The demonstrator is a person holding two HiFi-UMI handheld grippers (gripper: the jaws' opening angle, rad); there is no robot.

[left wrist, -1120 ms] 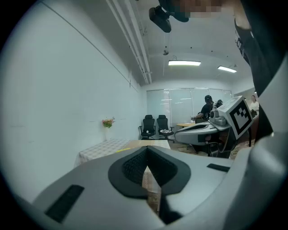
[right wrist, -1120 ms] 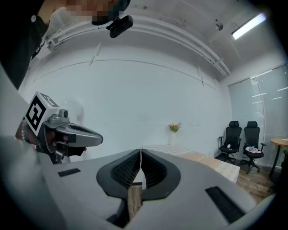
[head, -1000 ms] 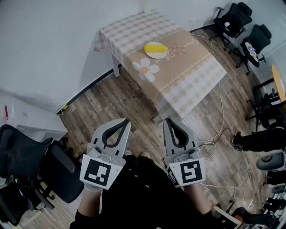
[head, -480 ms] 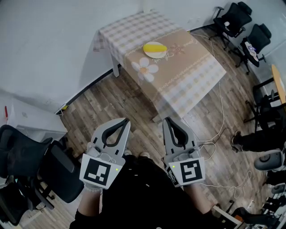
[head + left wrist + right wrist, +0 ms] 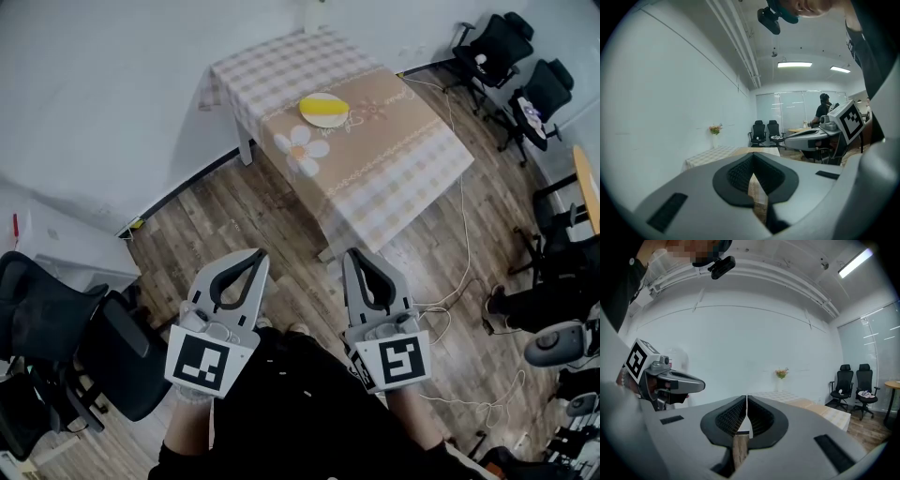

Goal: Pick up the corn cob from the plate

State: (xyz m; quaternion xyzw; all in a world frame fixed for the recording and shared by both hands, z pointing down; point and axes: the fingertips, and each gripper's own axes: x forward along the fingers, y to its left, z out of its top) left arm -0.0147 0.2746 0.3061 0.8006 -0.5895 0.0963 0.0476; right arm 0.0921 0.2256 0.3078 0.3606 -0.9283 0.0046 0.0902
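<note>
Risk ahead: with my grey left gripper (image 5: 259, 254) and right gripper (image 5: 352, 253) both pressed together, empty, I could knock the yellow corn cob (image 5: 322, 101) off its round cream plate (image 5: 330, 121).

The corn cob (image 5: 322, 100) on the far plate (image 5: 330, 119) is too small to tell as more than a yellow shape. In the left gripper view, the left gripper (image 5: 752, 158) with its closed jaws hides most of the table (image 5: 705, 154), and no plate can be made out there. In the head view, the near-left office chair (image 5: 56, 347) is cut off by the picture's edge. At the right edge only a person's leg (image 5: 539, 300) shows.
</note>
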